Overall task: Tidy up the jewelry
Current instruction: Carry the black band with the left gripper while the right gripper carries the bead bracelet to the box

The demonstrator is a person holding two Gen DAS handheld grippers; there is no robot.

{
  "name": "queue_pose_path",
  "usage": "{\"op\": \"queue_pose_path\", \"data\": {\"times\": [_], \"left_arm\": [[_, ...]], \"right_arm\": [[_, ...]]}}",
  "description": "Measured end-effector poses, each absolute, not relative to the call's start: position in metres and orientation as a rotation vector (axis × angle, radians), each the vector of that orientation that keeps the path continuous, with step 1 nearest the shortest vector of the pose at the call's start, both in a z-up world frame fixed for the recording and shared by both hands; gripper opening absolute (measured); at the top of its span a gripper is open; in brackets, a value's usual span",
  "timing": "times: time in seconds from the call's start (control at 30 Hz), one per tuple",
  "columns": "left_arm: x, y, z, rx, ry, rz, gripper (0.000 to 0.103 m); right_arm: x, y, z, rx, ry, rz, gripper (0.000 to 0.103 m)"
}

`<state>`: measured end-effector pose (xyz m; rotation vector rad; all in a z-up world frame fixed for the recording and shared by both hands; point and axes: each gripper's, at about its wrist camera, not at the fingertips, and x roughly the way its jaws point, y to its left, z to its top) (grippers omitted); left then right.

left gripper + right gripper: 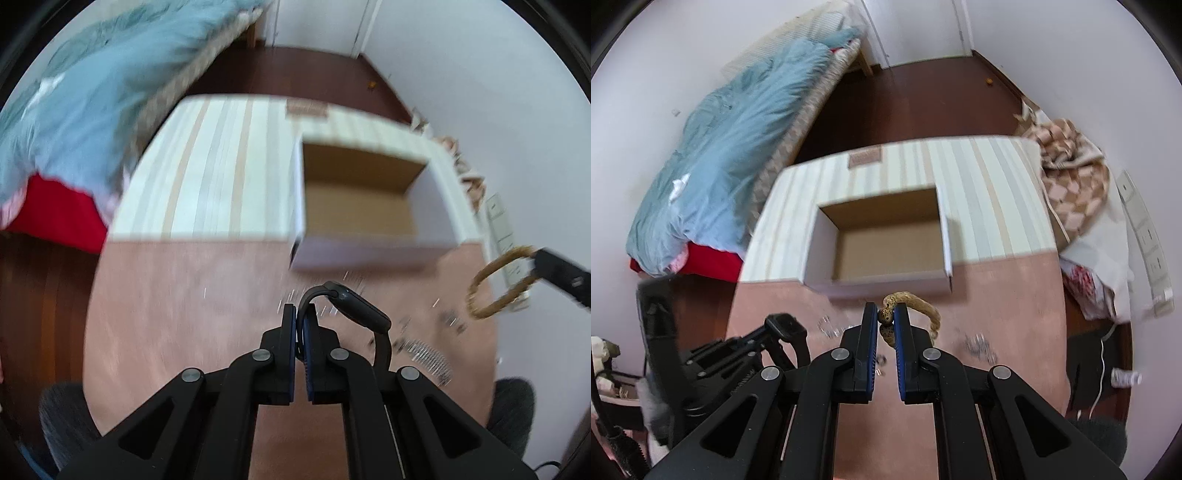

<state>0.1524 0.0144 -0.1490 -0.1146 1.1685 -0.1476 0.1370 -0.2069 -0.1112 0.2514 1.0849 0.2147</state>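
I count one open cardboard box (886,251), sitting at the far edge of the pink table (997,295) where the striped cloth (990,199) begins. I count one dark watch (356,306) and one tan rope bracelet (923,312), each held in one of my two grippers: left gripper (301,325), right gripper (885,325). On the table near its front edge I see one silver comb (428,356) and roughly three blurred clusters of small silver pieces (979,347); their exact number I cannot tell.
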Motion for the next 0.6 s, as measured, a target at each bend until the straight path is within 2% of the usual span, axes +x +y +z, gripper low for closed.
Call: {"op": "queue_pose_path", "data": {"times": [0.23,0.5,0.6], "left_arm": [[0.214,0.006,-0.126,-0.074,1.122,-0.174,0.001],[0.268,-0.001,-0.156,-0.056,1.217,-0.184,0.002],[0.280,-0.006,-0.162,-0.047,1.246,-0.172,0.010]], "right_arm": [[0.199,-0.197,-0.101,0.209,1.064,0.238,0.009],[0.256,-0.184,-0.137,0.175,1.167,0.246,0.009],[0.267,-0.183,-0.147,0.170,1.191,0.247,0.009]]}}
